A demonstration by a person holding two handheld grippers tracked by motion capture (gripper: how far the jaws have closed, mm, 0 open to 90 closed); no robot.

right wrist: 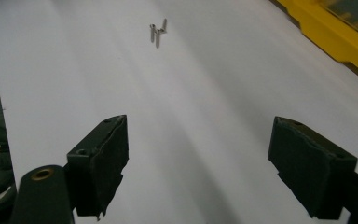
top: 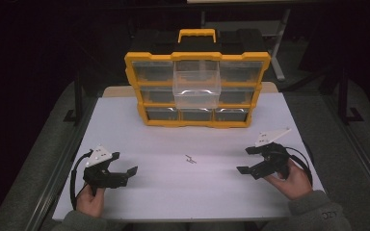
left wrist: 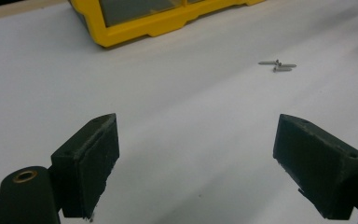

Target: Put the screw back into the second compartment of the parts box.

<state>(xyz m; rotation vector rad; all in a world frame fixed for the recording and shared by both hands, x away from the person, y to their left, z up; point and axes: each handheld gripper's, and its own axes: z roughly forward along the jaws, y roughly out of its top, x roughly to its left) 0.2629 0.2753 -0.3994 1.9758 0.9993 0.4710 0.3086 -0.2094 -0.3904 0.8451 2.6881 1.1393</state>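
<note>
A few small silver screws [top: 190, 159] lie together in the middle of the white table [top: 173, 192]; they also show as screws [left wrist: 278, 66] and screws [right wrist: 157, 31] ahead of each gripper. A yellow organizer [top: 197, 89] with clear drawers stands at the back, its top-middle drawer [top: 196, 85] pulled out and looking empty. My left gripper [top: 123, 164] rests at the front left, open, nothing between its jaws. My right gripper [top: 248, 160] rests at the front right, open and empty too. Both point toward the screws, well short of them.
The organizer's yellow lower edge [left wrist: 158, 23] lies ahead left of the left gripper and the same edge [right wrist: 328, 32] ahead right of the right one. Dark floor and metal frame legs surround the table. A cable [top: 74, 173] loops off the left gripper.
</note>
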